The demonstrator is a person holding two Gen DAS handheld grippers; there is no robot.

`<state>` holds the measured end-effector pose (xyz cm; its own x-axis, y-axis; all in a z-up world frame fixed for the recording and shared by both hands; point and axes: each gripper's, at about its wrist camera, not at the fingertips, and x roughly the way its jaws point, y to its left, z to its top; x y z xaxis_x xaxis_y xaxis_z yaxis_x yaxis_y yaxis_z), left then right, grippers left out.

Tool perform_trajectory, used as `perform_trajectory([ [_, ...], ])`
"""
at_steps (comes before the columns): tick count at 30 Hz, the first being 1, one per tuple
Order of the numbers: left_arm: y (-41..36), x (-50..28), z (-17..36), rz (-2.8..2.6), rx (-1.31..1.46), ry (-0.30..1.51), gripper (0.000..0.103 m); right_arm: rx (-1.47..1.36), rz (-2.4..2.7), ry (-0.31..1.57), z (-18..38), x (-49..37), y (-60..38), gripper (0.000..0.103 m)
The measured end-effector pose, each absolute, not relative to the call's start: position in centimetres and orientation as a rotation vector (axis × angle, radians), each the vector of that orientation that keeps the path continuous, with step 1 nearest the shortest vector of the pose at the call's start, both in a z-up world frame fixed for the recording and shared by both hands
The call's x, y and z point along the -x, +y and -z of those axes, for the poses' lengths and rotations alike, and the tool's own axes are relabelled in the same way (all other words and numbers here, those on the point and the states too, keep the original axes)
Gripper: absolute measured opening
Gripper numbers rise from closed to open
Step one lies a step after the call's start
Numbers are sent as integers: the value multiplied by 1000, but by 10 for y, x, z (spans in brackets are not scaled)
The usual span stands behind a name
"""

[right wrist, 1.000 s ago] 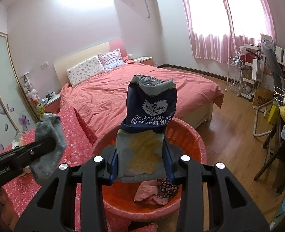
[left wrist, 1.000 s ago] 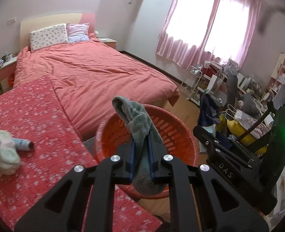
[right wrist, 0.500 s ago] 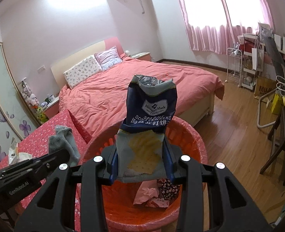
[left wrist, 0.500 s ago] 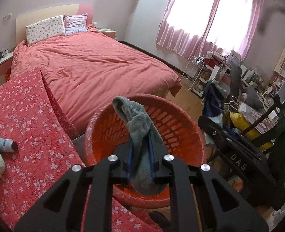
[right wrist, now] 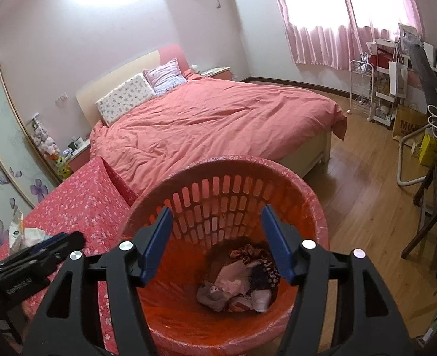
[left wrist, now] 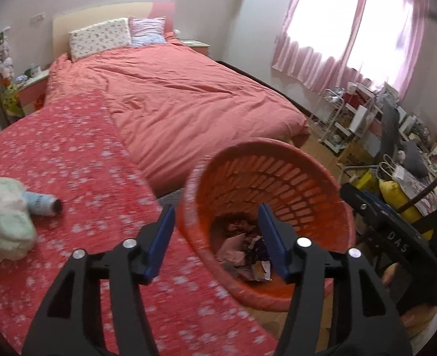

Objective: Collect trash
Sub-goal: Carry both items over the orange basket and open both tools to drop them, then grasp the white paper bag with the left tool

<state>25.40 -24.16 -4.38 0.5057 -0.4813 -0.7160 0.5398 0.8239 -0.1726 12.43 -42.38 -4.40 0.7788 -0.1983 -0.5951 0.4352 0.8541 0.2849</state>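
The orange slotted basket [left wrist: 307, 184] [right wrist: 224, 195] stands beside the red flowered cloth [left wrist: 70, 160], with a heap of crumpled wrappers and paper [left wrist: 242, 252] [right wrist: 239, 284] at its bottom. My left gripper [left wrist: 215, 210] hangs over the basket's near-left rim, its jaws opening with nothing between them. My right gripper [right wrist: 217, 210] is over the basket's mouth, its jaws also opening and empty. On the cloth to the left lie a pale cloth bundle [left wrist: 8, 222] and a light-blue roll [left wrist: 42, 203]. The left gripper's body [right wrist: 37, 255] shows in the right wrist view.
A wide bed with a salmon quilt [right wrist: 218, 118] fills the room behind the basket. Wooden floor [right wrist: 366, 184] runs to the right, toward white racks [right wrist: 363, 89], a chair and a yellow bag [left wrist: 396, 192]. A white packet [right wrist: 17, 231] lies on the cloth's far left.
Both grippers have opened. The grey sock has left the left jaws and the blue snack bag the right jaws. The left gripper has sunk and swung left toward the cloth.
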Motion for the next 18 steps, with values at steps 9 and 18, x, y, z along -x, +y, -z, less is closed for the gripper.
perform_trajectory([
  [9,-177,-251,29,470,-86,784,69,-373,330,610,42,-127,-397,63],
  [18,-89,-270,0,180,-43,677,80,-279,264,637,42,-133,-356,63],
])
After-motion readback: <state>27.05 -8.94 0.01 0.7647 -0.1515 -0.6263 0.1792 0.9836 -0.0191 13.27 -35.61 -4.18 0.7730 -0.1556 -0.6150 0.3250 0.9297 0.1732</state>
